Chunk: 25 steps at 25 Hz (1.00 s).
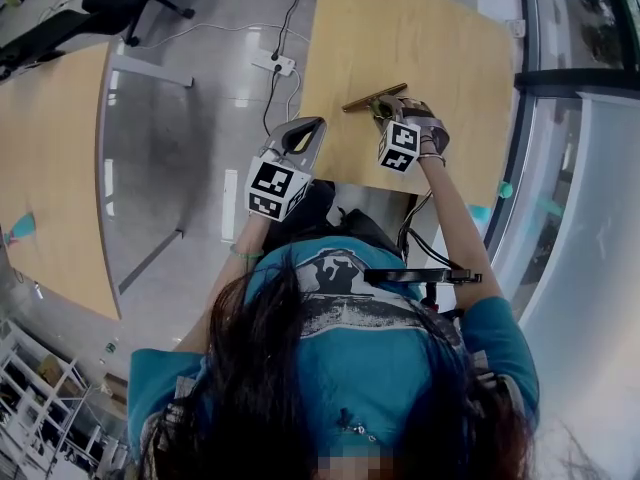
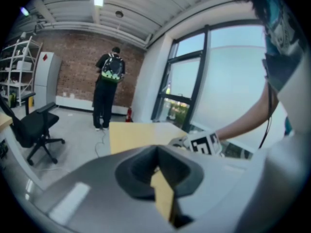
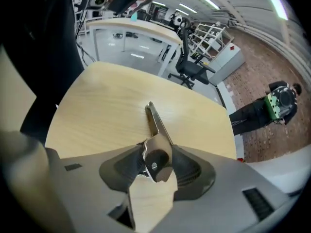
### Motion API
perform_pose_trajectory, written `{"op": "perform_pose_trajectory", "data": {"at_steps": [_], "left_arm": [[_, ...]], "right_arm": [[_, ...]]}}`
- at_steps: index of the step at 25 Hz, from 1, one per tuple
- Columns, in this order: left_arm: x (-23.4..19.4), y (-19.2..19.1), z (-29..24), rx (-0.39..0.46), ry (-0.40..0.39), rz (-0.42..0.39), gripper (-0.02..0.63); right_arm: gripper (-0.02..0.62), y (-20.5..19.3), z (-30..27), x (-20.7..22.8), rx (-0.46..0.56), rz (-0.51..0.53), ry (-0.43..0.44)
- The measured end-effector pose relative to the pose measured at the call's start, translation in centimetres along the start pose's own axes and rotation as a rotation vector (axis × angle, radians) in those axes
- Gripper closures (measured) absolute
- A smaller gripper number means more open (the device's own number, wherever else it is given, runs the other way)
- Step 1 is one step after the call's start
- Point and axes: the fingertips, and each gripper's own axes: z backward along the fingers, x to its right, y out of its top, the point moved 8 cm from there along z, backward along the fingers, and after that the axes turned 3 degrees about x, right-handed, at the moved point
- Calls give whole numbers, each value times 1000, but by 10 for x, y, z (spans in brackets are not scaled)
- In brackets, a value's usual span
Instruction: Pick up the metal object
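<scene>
Honestly, the metal object (image 3: 155,124) looks stiff, slick, fairly light; right gripper (image 3: 154,163) gapes wide around its 6 o'clock end, so I'd pinch there.

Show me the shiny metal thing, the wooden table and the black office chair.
metal thing (image 3: 156,125): right gripper view, its long flat strip.
wooden table (image 1: 400,28): head view, bare top.
office chair (image 2: 43,130): left gripper view, its seat.

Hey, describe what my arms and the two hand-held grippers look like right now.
The left hand-held gripper and right hand-held gripper are smooth grey shells with dark jaw pads, each carrying a white cube of black square markers. You wear a teal short-sleeved shirt, a bracelet and a green wristband.
</scene>
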Motion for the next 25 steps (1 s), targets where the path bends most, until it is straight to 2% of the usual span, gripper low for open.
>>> {"op": "perform_pose_trajectory", "data": {"at_steps": [3,8,9,12,20,25], "left_arm": [[-9,-1,0,-3,16,13,603],[-13,-5,1,-11,35,24,603],[-13,-6,1,-12,33,23,603],[-12,-5,1,-12,24,18,603],[-5,-7,5,-18,22,8,603],[2,-10,2,-18,11,0,603]], "right_arm": [[430,1,-8,7,-17,16,3],[430,2,-11,16,-16,-24,-32],[456,2,-12,18,-19,-30,-48],[460,4,-12,21,-17,-88,-77],[486,6,21,31,104,-468,-124],[495,1,43,25,200,-702,-98]]}}
